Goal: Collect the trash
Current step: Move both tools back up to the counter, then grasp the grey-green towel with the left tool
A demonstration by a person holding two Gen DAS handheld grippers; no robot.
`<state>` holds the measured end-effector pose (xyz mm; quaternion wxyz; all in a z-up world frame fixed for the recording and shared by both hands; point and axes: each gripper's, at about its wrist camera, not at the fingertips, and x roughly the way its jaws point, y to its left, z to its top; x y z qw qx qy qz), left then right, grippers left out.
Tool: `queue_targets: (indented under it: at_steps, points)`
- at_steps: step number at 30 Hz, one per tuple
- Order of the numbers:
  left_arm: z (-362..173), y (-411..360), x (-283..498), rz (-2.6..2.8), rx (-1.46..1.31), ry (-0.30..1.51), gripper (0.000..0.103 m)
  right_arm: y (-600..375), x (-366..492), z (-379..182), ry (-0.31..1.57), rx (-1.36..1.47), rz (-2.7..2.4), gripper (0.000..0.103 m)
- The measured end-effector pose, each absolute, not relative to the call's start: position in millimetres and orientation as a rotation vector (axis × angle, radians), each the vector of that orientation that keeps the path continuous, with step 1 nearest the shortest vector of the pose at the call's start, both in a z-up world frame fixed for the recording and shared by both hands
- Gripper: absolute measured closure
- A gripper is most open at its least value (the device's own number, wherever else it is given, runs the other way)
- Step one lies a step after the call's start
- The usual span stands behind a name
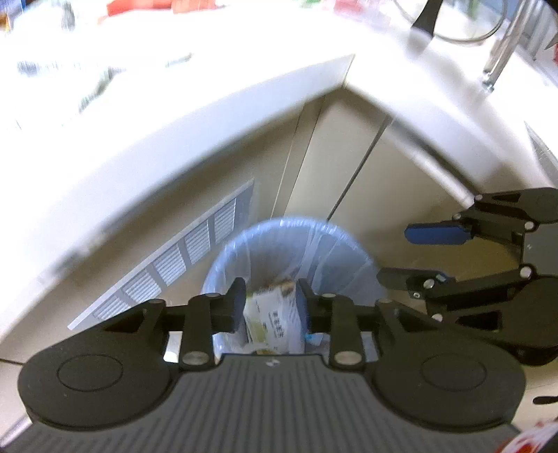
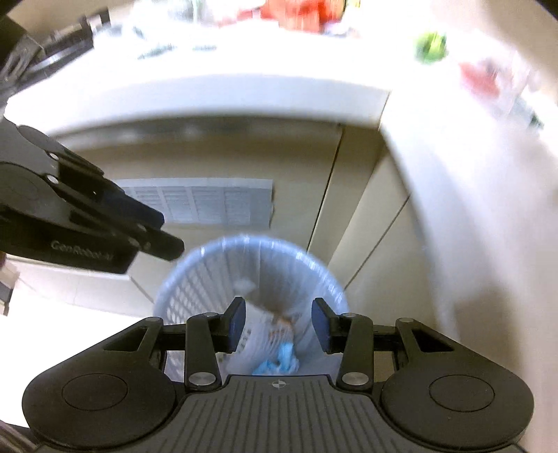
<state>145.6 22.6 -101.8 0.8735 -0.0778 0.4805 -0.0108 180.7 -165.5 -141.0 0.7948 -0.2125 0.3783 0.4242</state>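
Observation:
A pale blue mesh trash basket [image 1: 334, 240] [image 2: 195, 278] with a clear liner stands on the floor in the corner below the counter. Inside it lie a white printed carton [image 1: 275, 313] [image 2: 265, 331] and crumpled blue scraps [image 2: 282, 359]. My left gripper [image 1: 270, 303] hangs over the basket with its jaws a little apart; the carton shows in the gap, down in the basket. From the right wrist view, my left gripper [image 2: 172, 231] has nothing between its fingers. My right gripper [image 2: 279, 324] [image 1: 394, 256] hovers open and empty above the basket's right side.
A white L-shaped countertop [image 1: 209, 115] [image 2: 216, 94] wraps the corner above beige cabinet doors [image 1: 324, 163]. A white vent grille [image 1: 181, 265] [image 2: 198, 205] sits left of the basket. Blurred red packaging [image 2: 300, 14] and a green item [image 2: 430, 47] lie on the counter, with a metal post [image 1: 498, 52] at right.

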Motion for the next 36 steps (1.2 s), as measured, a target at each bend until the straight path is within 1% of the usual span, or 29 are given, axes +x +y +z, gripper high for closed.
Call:
queue_targets:
  at_steps: [3, 5, 9, 11, 12, 14, 16, 17, 18, 20, 23, 27, 30, 31, 32, 33, 35, 36]
  points:
    - [-77, 22, 140, -0.028, -0.151, 0.948, 0.067, -172, 178, -115, 0.759, -0.429, 0.905, 0.061]
    - [-60, 23, 137, -0.026, -0.141, 0.909, 0.060, -177, 178, -98, 0.722, -0.407, 0.896, 0.061]
    - [-28, 30, 135, 0.013, -0.135, 0.830, 0.054, -181, 182, -70, 0.663, -0.350, 0.881, 0.060]
    - [-13, 38, 133, 0.046, -0.134, 0.784, 0.043, -180, 187, -58, 0.639, -0.320, 0.881, 0.060]
    - [-6, 43, 133, 0.068, -0.130, 0.765, 0.040, -178, 189, -52, 0.629, -0.305, 0.882, 0.059]
    - [7, 52, 130, 0.121, -0.120, 0.725, 0.026, -175, 193, -45, 0.609, -0.289, 0.886, 0.054]
    - [15, 64, 131, 0.182, -0.113, 0.694, 0.017, -167, 198, -40, 0.592, -0.278, 0.894, 0.048]
    - [19, 72, 130, 0.216, -0.112, 0.686, 0.015, -164, 198, -38, 0.587, -0.272, 0.898, 0.045]
    - [21, 80, 132, 0.252, -0.113, 0.681, 0.014, -160, 200, -37, 0.584, -0.266, 0.903, 0.044]
    - [21, 96, 135, 0.317, -0.122, 0.681, 0.008, -153, 202, -33, 0.574, -0.257, 0.920, 0.041]
    - [14, 115, 145, 0.384, -0.148, 0.694, 0.005, -140, 204, -29, 0.559, -0.259, 0.935, 0.037]
    - [-3, 125, 164, 0.391, -0.143, 0.737, 0.004, -125, 211, -27, 0.544, -0.268, 0.942, 0.035]
    - [-14, 130, 171, 0.392, -0.149, 0.763, 0.007, -117, 218, -27, 0.547, -0.262, 0.937, 0.035]
    - [-15, 131, 171, 0.390, -0.151, 0.766, 0.012, -115, 220, -27, 0.549, -0.261, 0.933, 0.035]
    - [-16, 132, 171, 0.390, -0.158, 0.762, 0.020, -113, 222, -27, 0.551, -0.259, 0.929, 0.035]
    - [-17, 133, 170, 0.387, -0.164, 0.762, 0.023, -111, 225, -28, 0.555, -0.257, 0.925, 0.035]
    - [-17, 135, 169, 0.385, -0.164, 0.756, 0.038, -109, 228, -28, 0.558, -0.251, 0.920, 0.035]
    - [-16, 137, 167, 0.383, -0.166, 0.754, 0.042, -106, 230, -28, 0.559, -0.249, 0.919, 0.035]
